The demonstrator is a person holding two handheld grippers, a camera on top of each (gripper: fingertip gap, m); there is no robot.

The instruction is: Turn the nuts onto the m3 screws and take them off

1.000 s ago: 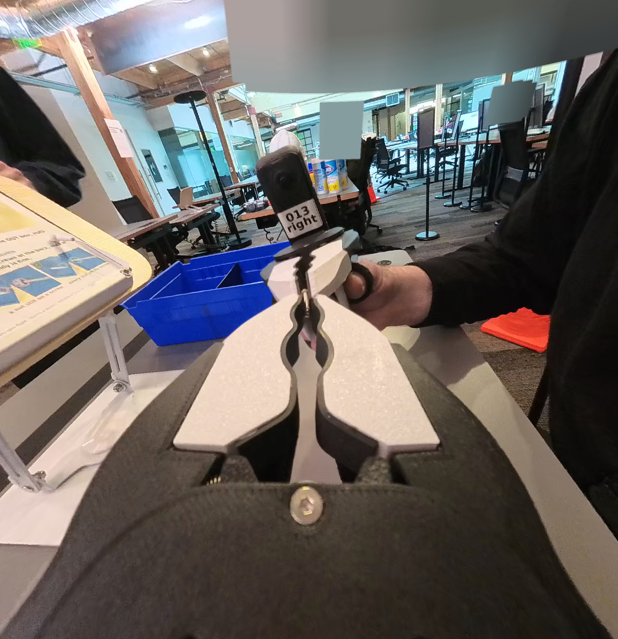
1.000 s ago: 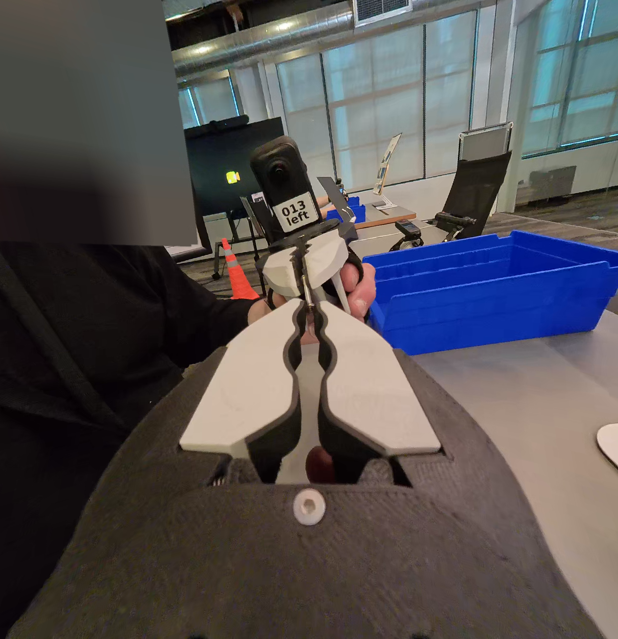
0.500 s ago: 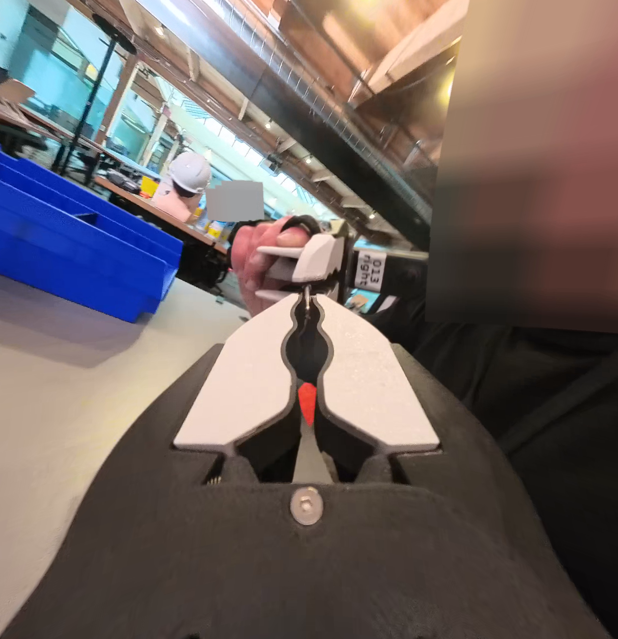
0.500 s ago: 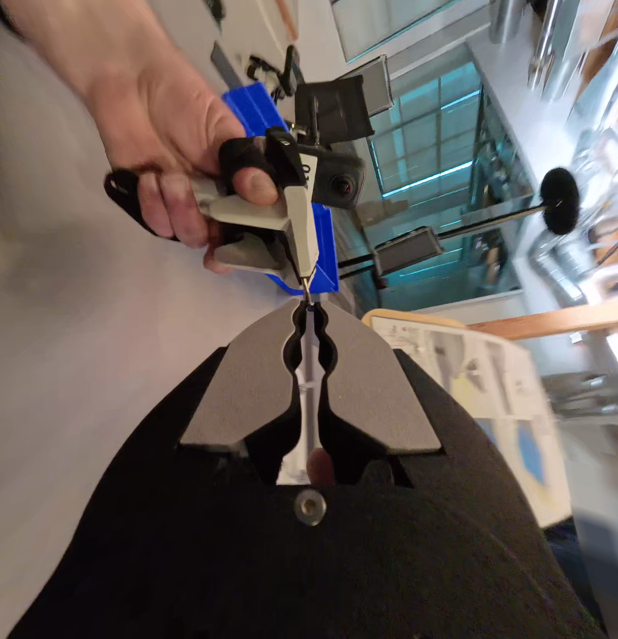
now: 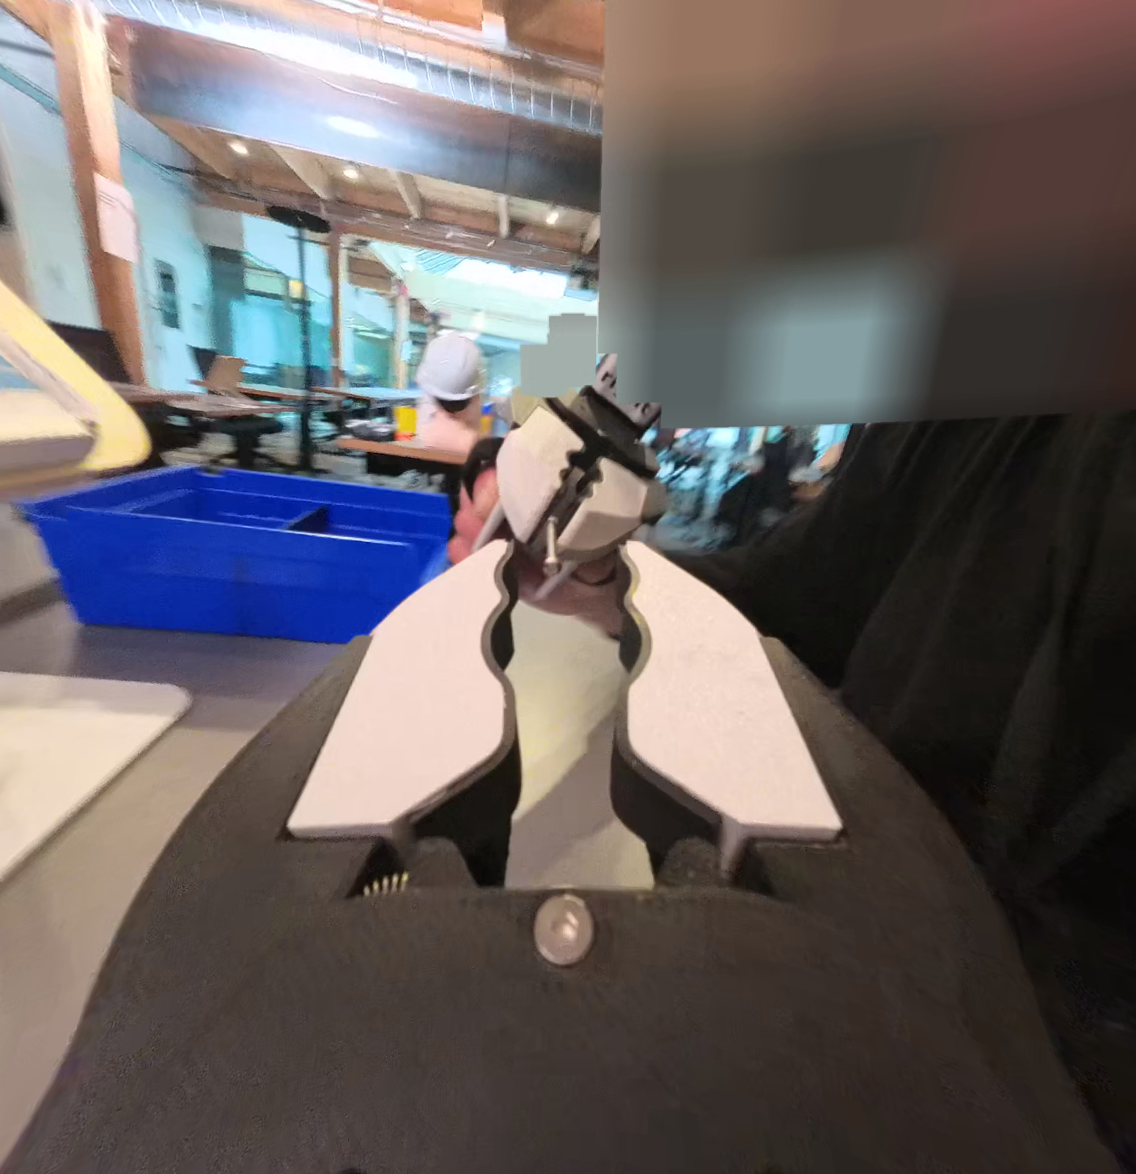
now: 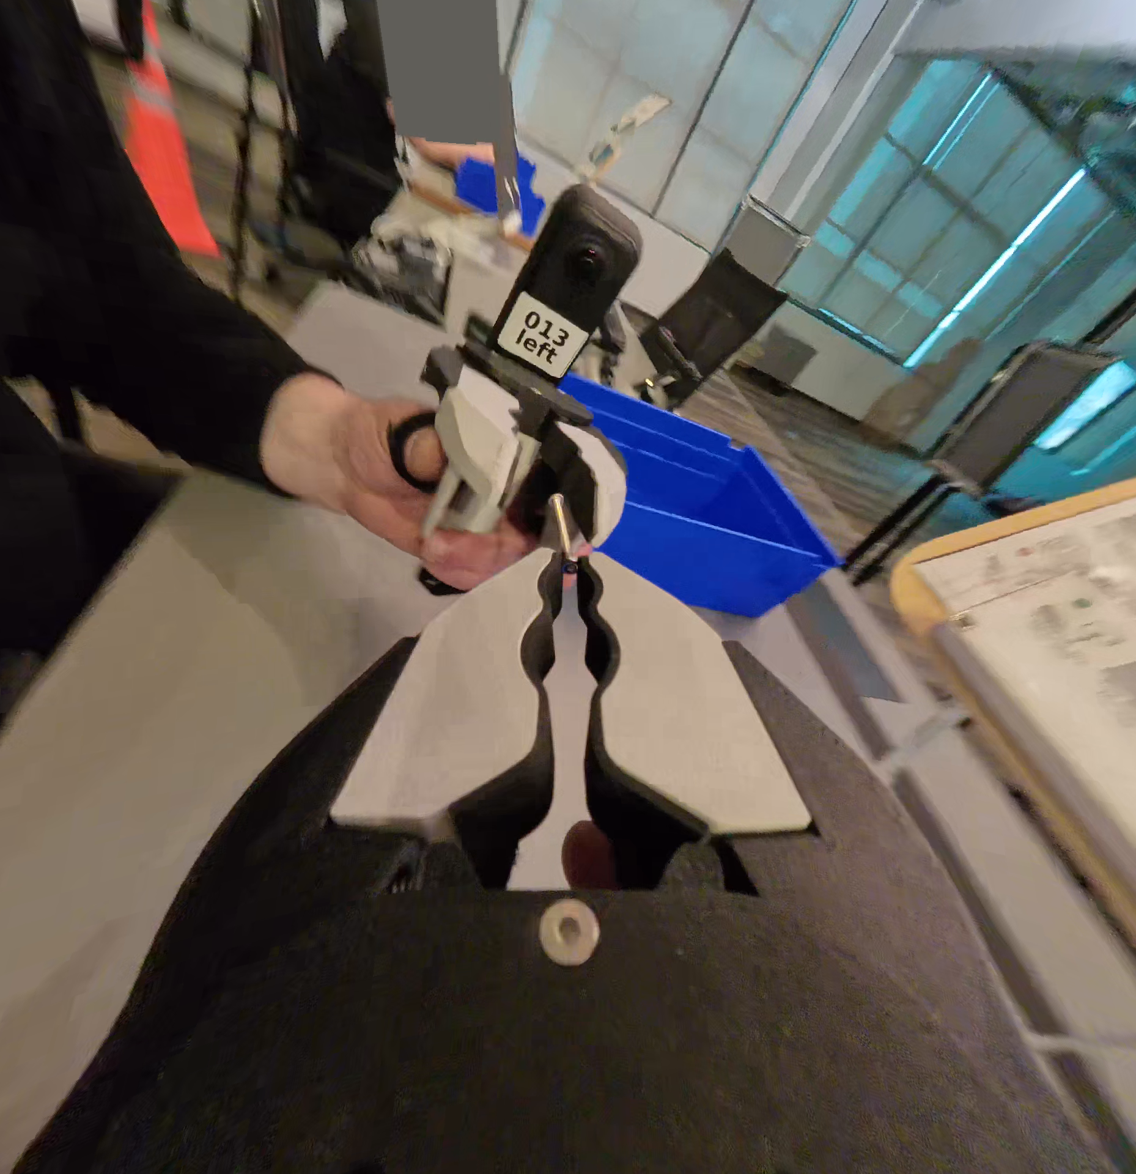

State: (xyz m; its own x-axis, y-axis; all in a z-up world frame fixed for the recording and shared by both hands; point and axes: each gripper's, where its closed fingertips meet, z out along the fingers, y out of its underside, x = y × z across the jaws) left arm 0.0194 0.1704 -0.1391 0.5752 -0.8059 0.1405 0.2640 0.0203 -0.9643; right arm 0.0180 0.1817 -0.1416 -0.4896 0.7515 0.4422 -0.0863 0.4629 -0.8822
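Above the bench [image 6: 190,635], fingers [image 6: 489,686] of your right gripper [image 6: 568,563] pinch a blue nut [image 6: 570,566] on its screw [image 6: 560,521]; your left gripper [image 5: 564,550] gapes wide, empty.

blue bin [image 6: 699,508] partly hidden behind left gripper [image 6: 556,502], nut [image 6: 570,565] too small

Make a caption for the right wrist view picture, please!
The right gripper pinches a silver screw at its jaws' tip, facing the open left gripper over a grey table.

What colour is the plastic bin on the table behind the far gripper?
Blue; the open-topped plastic bin shows best in the left wrist view.
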